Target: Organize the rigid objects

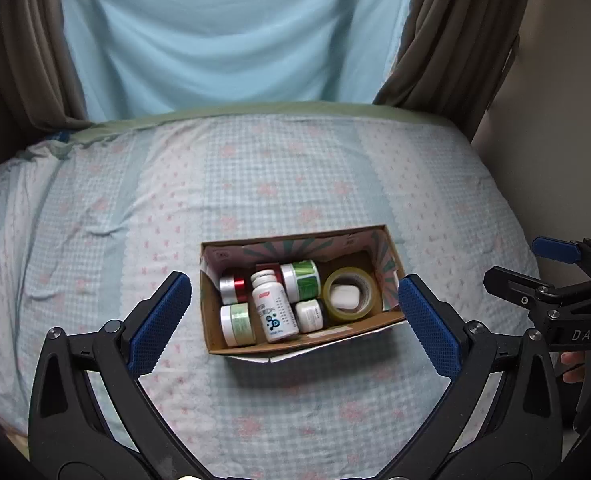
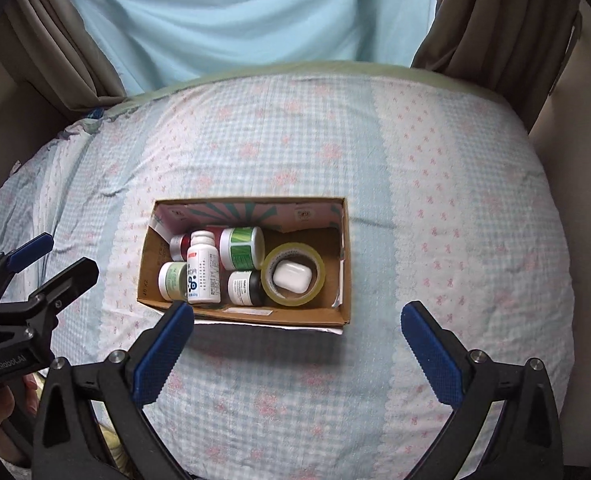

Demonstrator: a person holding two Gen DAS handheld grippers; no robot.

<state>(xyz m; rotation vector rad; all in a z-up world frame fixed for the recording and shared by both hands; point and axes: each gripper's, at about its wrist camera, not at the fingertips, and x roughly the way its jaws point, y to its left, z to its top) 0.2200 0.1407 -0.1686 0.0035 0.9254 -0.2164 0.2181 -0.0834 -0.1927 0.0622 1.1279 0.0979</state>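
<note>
Box (image 1: 295, 344) on bed (image 1: 255, 184): at your left gripper's (image 1: 295, 320) 12 o'clock, long axis crosswise. Right gripper (image 2: 297, 340) farther back. Both released, holding nothing.

bed (image 1: 295, 184) covered in pale blue checked sheet with pink floral print, lightly creased. resting directly on it, near the middle: one open cardboard box (image 1: 215, 320), flat on the sheet.
</note>
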